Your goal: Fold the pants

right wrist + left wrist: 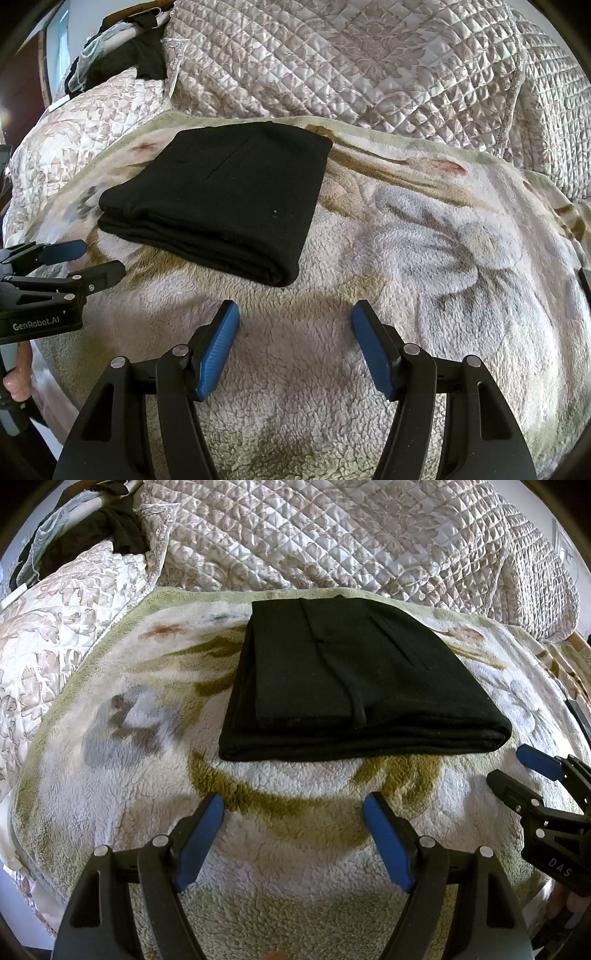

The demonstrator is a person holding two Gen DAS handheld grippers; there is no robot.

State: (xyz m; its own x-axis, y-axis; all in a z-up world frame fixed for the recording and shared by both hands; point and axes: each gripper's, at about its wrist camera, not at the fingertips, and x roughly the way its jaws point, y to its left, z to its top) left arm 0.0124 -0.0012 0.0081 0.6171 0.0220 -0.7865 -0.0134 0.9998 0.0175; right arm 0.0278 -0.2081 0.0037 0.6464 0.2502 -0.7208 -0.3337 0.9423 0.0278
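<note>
Bedspread: quilted cream satin bedspread with beige floral print (369, 535), beyond both grippers, behind the blanket.
Blanket: fleecy white blanket with olive and grey flower pattern (295, 867), directly under both grippers.
Pants: black fabric pants folded into a flat rectangle (354, 679), resting on the blanket ahead of the left gripper, ahead and left of the right gripper.
Left gripper (293, 812): blue-padded jaws wide apart, holding nothing.
Right gripper (295, 317): blue-padded jaws wide apart, holding nothing.
</note>
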